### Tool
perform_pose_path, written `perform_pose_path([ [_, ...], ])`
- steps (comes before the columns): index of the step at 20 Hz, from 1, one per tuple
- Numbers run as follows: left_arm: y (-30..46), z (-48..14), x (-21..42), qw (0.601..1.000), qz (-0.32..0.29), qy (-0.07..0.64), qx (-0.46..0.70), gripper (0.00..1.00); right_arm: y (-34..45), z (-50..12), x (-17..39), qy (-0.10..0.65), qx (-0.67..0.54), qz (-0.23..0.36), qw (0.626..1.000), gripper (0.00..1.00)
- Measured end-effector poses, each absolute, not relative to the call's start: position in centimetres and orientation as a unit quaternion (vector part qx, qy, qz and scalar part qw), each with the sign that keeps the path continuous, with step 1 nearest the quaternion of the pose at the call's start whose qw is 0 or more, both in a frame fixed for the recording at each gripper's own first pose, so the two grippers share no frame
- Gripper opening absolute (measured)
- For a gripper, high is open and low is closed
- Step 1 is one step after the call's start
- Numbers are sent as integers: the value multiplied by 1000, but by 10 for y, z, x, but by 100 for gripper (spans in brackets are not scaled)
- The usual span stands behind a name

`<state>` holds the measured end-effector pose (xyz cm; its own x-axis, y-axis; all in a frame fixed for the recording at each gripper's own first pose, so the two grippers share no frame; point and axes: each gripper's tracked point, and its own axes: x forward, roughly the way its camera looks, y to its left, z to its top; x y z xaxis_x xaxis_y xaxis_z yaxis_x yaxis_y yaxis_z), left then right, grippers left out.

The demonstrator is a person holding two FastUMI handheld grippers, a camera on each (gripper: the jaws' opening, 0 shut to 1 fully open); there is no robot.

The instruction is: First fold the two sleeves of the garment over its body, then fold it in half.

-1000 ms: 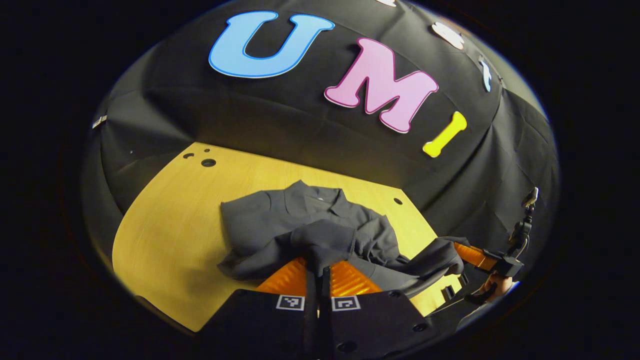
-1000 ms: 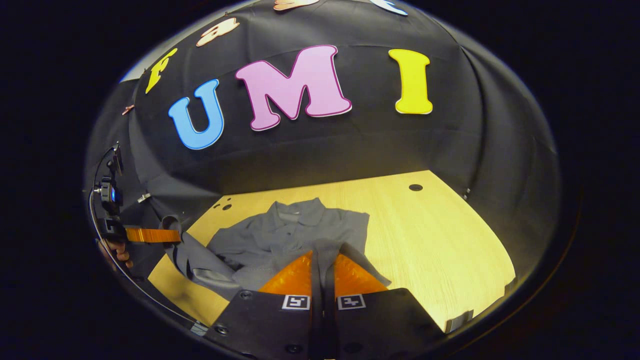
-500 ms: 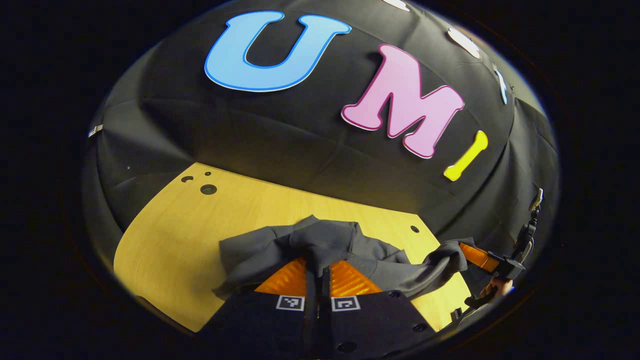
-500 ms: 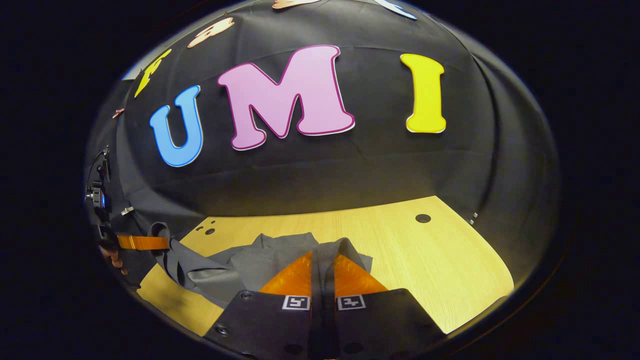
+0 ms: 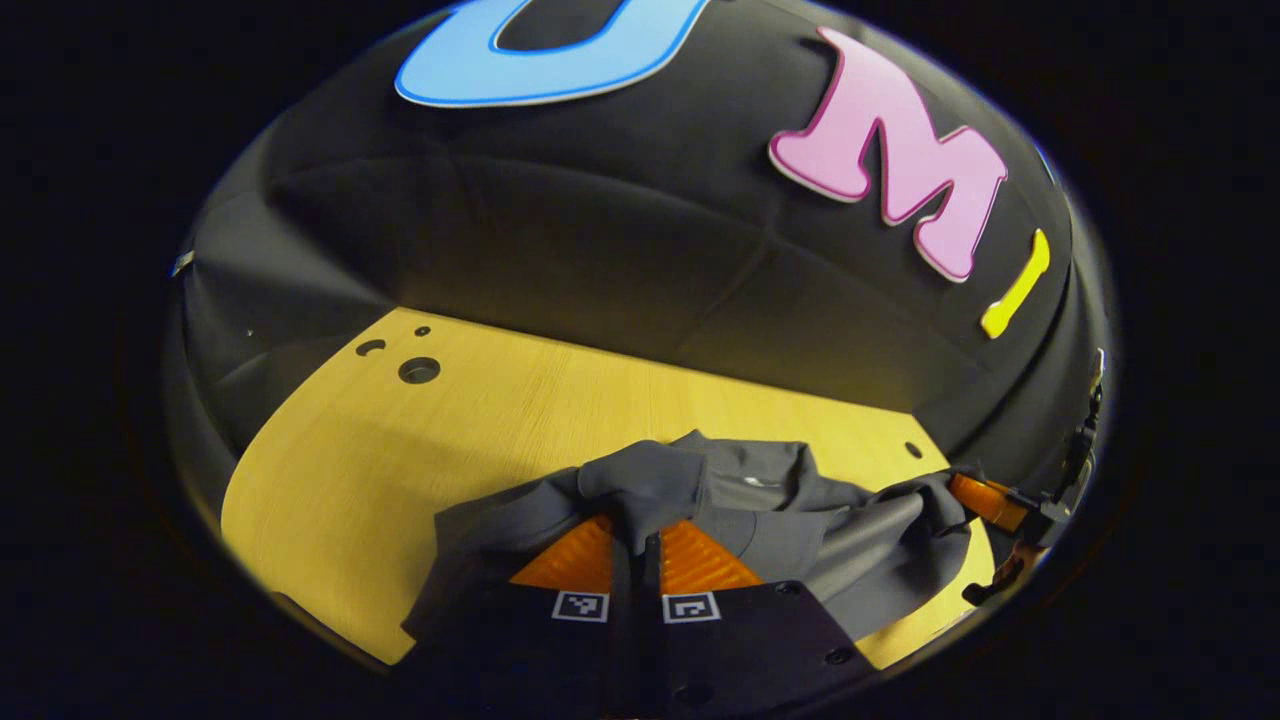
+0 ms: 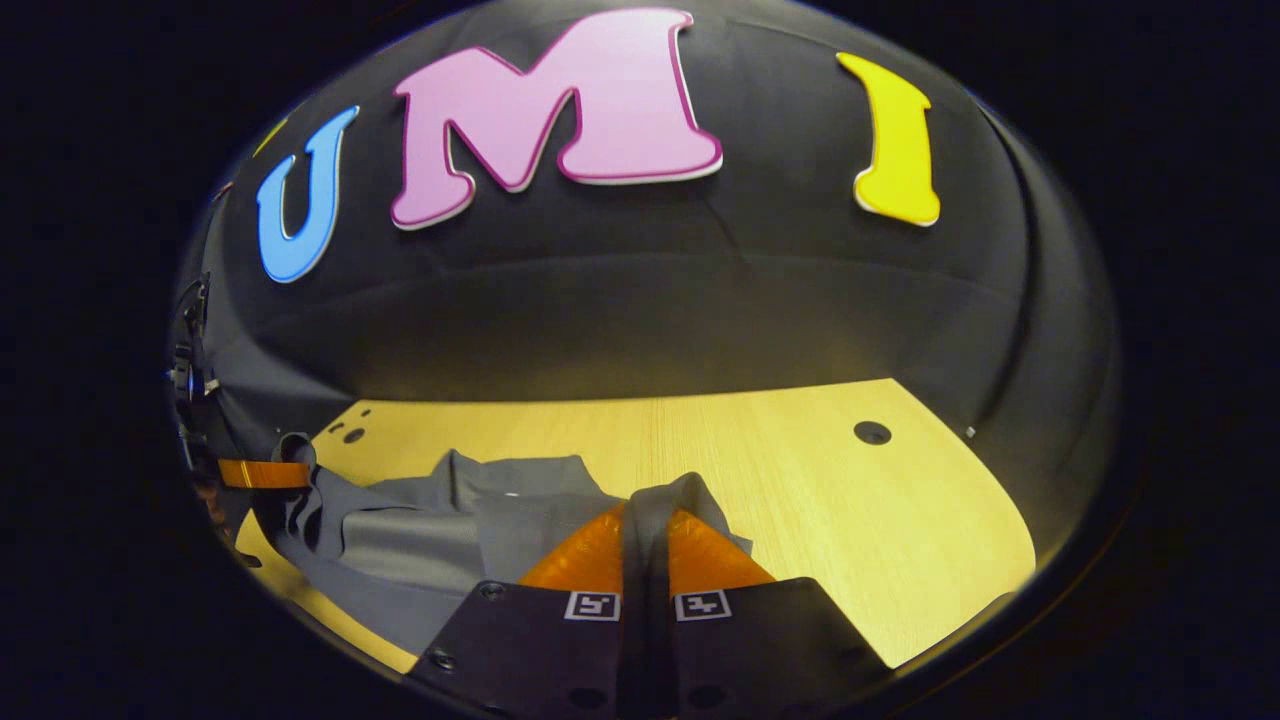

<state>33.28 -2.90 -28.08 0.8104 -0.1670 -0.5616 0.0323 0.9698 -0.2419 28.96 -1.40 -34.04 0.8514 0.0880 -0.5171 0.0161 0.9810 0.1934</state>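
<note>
In the left gripper view, the left gripper [image 5: 637, 540] is seen closed down on a bunched edge of the grey garment [image 5: 760, 510], the cloth pinched between its two fingers and draped over their tips. Just beyond the tips, the garment lies in loose folds on the wooden table [image 5: 400, 450], its collar [image 5: 745, 465] turned toward the booth wall; the cloth is gathered on the near part of the table, with bare wood stretching past it to the wall. To the side of the garment, the right gripper [image 5: 960, 490] is seen farther off, a corner of the same cloth caught at its tips and pulled taut — a little of the hand holding it shows at the edge. In the right gripper view, the right gripper [image 6: 645, 540] is likewise clamped on a fold of the garment [image 6: 420, 530], a strip of grey fabric rising between its fingers. Beside that fold the garment spreads across the table [image 6: 850, 510], and beyond the garment's far side the left gripper [image 6: 275, 473] is seen gripping its edge. Round holes [image 6: 871, 432] are set in the table near the wall, well apart from the garment.
</note>
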Motion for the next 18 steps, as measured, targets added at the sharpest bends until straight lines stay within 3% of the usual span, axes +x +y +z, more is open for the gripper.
perform_pose_path([
  [5, -31, -322, 351, 937, -36, 338, -82, 5, -12, -396, 294, 331, 92, 9, 939, 6],
  [7, -31, -328, 354, 936, -26, 339, -87, 12, -13, -405, 292, 345, 102, 5, 933, 12],
  [9, -26, -333, 352, 935, -9, 342, -91, 25, -18, -403, 294, 347, 113, -3, 931, 30],
  [10, -23, -333, 350, 935, -1, 344, -89, 42, -22, -399, 295, 342, 115, -7, 933, 38],
  [12, -21, -330, 346, 934, 6, 346, -87, 63, -29, -384, 295, 328, 114, -13, 938, 50],
  [14, -17, -319, 340, 937, 16, 340, -77, 86, -34, -368, 292, 315, 114, -16, 942, 74],
  [16, -14, -305, 335, 942, 21, 327, -68, 97, -38, -353, 285, 305, 111, -17, 946, 78],
  [18, -14, -289, 327, 948, 14, 313, -63, 96, -37, -334, 276, 292, 116, -14, 949, 84],
])
